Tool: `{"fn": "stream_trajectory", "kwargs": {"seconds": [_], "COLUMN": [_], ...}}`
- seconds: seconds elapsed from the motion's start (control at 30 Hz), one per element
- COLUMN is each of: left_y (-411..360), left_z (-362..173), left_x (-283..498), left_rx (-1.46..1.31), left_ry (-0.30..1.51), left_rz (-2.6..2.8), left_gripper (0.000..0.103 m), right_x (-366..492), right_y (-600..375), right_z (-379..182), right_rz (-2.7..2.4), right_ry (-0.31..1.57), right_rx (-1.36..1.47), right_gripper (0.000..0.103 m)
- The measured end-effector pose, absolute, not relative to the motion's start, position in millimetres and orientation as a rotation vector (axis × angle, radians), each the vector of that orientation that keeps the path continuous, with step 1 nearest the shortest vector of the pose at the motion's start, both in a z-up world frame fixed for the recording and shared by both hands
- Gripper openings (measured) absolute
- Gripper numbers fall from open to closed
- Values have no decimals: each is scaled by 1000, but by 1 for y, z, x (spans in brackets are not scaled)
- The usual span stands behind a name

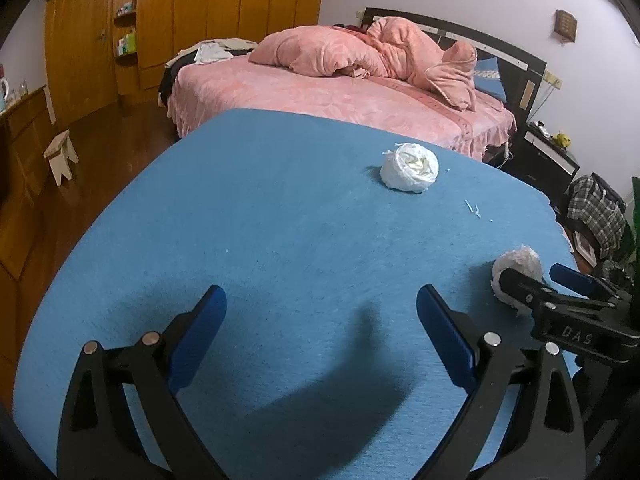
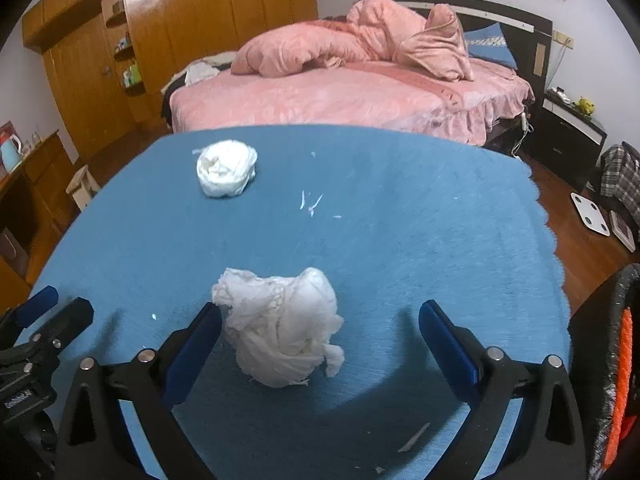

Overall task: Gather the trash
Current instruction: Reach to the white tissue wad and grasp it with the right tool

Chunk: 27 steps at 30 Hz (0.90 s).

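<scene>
Right hand-held gripper [image 2: 320, 344]: nearest the right wrist camera, low over the blue counter [image 2: 420, 248], its blue fingers spread wide.
Near wad [image 2: 280, 330]: crumpled white tissue lying on the counter between those fingers, close against the left finger, well clear of the right one; nothing pinches it.
Left hand-held gripper [image 1: 322, 328]: fingers spread wide over bare cloth, holding nothing; its shadow falls on the counter beneath.
Side view of the right one: in the left wrist view it shows at the right edge [image 1: 536, 276], with the near wad [image 1: 518, 266] partly hidden behind its black finger.
Scraps [image 2: 310, 204]: small white shreds scattered on the counter past the near wad, toward the middle; another sliver lies near the front edge.
Far wad [image 2: 226, 174]: a rounder white ball of tissue, sitting on the far part of the counter, well apart from both grippers.
Bed [image 2: 340, 96]: beyond the counter, pink cover, with a bunched pink quilt [image 2: 320, 46] on top.
Wardrobe [image 2: 192, 12]: wooden, along the far left wall.
</scene>
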<state>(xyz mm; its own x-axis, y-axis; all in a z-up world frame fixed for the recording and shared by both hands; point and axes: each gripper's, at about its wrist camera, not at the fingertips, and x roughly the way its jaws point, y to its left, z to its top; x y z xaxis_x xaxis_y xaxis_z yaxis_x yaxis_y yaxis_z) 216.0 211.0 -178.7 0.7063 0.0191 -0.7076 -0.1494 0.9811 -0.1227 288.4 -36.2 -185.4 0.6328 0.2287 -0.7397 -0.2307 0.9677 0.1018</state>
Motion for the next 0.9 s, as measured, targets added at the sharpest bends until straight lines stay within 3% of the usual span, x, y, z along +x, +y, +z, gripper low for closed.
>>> {"fn": "stream_trajectory", "kwargs": {"seconds": [0.6, 0.67, 0.77, 0.83, 0.9], "left_y": [210, 210, 211, 210, 211], "left_z": [-189, -189, -189, -189, -188], "left_x": [223, 223, 223, 223, 223], "left_rx": [-186, -186, -188, -186, -183], "left_ry": [843, 841, 843, 845, 845], "left_rz": [92, 91, 92, 91, 90], "left_gripper": [93, 93, 93, 93, 93], "right_x": [292, 291, 288, 288, 288], "right_y": [-22, -23, -25, -28, -31], "right_z": [-197, -195, -193, -191, -190], "right_rz": [243, 241, 251, 269, 284], "right_ry": [909, 898, 877, 871, 874], "right_rx": [-72, -67, -54, -38, -13], "right_gripper": [97, 91, 71, 50, 48]}}
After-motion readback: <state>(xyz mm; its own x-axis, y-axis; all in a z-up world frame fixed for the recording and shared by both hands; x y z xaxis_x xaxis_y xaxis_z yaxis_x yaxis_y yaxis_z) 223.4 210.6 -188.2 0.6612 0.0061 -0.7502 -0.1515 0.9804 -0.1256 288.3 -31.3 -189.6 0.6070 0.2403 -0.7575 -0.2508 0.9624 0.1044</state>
